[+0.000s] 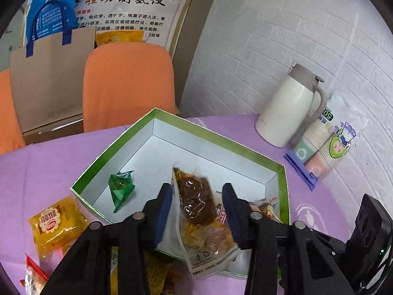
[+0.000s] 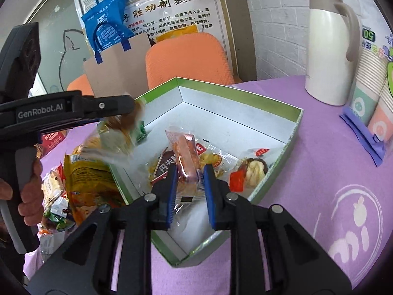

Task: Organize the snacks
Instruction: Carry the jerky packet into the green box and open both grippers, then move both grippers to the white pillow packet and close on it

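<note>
A white box with a green rim lies open on the purple table. My left gripper hovers over its near-left edge, jaws wide apart. A blurred packet of brown snack hangs loosely between them against the left finger. My right gripper is over the box's near corner, shut on a pink-orange snack packet. Several packets lie in the box beneath it, and a green wrapped candy lies at the box's left.
Loose snacks are heaped left of the box, among them a yellow packet. A white jug and a pack of paper cups stand far right by the wall. Orange chairs face the table.
</note>
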Tool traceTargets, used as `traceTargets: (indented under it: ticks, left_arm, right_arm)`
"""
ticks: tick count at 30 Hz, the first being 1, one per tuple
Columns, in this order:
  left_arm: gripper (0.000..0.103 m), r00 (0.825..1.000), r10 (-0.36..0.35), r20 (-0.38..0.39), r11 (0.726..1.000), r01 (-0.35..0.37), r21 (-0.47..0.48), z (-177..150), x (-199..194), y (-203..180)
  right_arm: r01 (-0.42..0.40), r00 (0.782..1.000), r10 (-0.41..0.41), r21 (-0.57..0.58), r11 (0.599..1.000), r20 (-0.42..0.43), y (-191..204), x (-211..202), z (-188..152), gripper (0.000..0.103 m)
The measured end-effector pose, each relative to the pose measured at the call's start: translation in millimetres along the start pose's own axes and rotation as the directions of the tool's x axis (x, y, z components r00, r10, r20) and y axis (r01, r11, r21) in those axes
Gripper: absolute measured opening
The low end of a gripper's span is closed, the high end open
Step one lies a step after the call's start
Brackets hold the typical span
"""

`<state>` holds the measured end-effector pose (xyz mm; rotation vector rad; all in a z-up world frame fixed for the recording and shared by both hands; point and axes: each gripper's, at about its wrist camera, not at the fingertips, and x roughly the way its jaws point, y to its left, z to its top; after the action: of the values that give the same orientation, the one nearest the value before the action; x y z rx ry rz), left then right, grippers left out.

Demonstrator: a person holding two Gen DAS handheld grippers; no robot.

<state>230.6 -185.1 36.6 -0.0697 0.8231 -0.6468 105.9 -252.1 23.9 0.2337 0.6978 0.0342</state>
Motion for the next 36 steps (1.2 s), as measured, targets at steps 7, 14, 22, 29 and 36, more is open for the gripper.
traceTargets:
  ticks: [7, 14, 22, 29, 36]
  left_arm:
    - [0.103, 0.992, 0.11, 0.07, 0.994, -0.11, 0.003, -6.7, -14.1, 5.2]
    - [0.103, 0.988, 0.103, 0.119, 0.994, -0.105, 0.013, -21.1, -64.4, -1.6]
    - [0.103, 0.971, 0.19, 0.145, 0.981, -0.192, 0.001, -55.5, -144.3, -3.9]
    - [0.103, 0.956, 0.264, 0.126, 0.963, -0.254, -0.095, -124.9, -184.4, 32.9]
    - [0.102, 0.988, 0.152, 0.04, 0.967, -0.14, -0.214, -188.9, -186.0, 73.2]
  right_arm:
    - [0.044, 0.996, -0.036, -0.092, 0.995, 0.085, 14.3, -17.7, -9.2, 0.094]
    - [0.039, 0.996, -0.03, -0.109, 0.993, 0.082, 28.7, -40.4, -18.6, 0.1]
    - [-0.03, 0.993, 0.044, -0.126, 0.992, 0.113, 59.0, -83.9, -38.3, 0.102]
    - [-0.12, 0.992, 0.125, -0.148, 0.982, 0.03, 87.8, -85.3, -71.2, 0.102]
    - [-0.215, 0.974, 0.196, -0.185, 0.959, -0.117, 122.7, -65.2, -104.2, 0.102]
